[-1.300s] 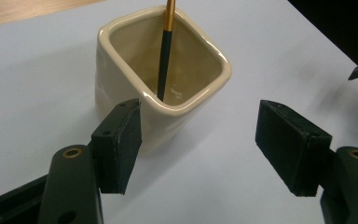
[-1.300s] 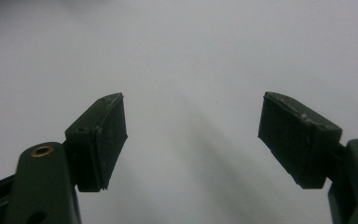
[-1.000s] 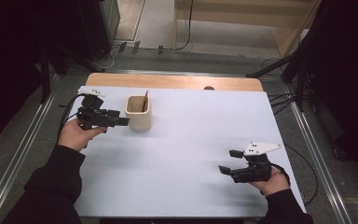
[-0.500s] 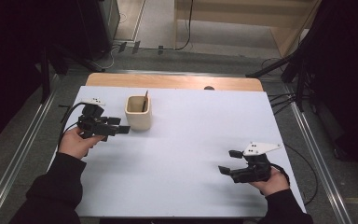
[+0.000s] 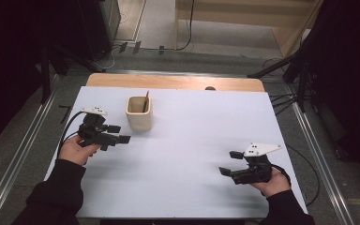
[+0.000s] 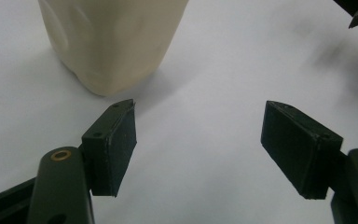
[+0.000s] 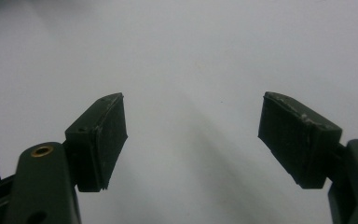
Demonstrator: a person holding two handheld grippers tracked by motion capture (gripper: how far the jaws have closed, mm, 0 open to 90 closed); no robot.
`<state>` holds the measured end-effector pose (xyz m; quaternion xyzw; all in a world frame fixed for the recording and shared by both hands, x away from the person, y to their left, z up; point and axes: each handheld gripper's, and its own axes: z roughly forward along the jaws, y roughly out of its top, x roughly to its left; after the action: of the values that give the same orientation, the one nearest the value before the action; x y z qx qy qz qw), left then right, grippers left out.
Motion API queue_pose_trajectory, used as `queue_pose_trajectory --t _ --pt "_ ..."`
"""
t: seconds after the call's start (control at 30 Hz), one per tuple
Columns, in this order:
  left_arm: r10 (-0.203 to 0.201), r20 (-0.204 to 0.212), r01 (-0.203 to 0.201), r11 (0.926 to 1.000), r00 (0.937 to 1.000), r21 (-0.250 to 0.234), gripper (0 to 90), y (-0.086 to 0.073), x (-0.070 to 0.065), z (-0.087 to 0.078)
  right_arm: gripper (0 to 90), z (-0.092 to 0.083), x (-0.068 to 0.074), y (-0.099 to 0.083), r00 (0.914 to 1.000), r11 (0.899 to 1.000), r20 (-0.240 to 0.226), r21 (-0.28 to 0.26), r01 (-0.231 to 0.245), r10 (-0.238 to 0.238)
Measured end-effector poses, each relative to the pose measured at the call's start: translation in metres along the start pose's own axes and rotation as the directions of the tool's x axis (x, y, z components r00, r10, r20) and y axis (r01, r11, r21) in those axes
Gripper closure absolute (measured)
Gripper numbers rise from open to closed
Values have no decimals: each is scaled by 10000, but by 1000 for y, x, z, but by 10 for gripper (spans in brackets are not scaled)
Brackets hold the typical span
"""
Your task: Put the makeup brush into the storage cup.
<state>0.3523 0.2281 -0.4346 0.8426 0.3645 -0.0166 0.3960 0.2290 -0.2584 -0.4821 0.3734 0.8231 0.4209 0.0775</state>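
Two claws sit over the white counter (image 5: 192, 140), both gaping with nothing between the jaws. Your left claw (image 5: 118, 134) has just been opening wider, with nothing between its jaws, and lies just beside the cream cup (image 5: 139, 114), which stands upright toward the counter's far left with a thin dark stick (image 5: 145, 101) leaning inside. In the left gripper view the cup (image 6: 114, 42) sits off to one side, not between the jaws, so you look clear of it. Your right claw (image 5: 229, 163) rests well apart near the right edge, over bare surface. Nothing blocks either path; cables trail off the counter's sides.
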Motion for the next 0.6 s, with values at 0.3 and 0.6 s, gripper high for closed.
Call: queue_pose_trajectory --t 0.3,0.6 --pt "456 -195 -452 9988 9988 200 268 -9 -12 3 243 1 0 0 10000 10000 -4 -5 22 -22" --pt "649 -19 -649 9975 9979 294 261 -20 -22 4 243 1 0 0 10000 10000 -31 12 50 -50"
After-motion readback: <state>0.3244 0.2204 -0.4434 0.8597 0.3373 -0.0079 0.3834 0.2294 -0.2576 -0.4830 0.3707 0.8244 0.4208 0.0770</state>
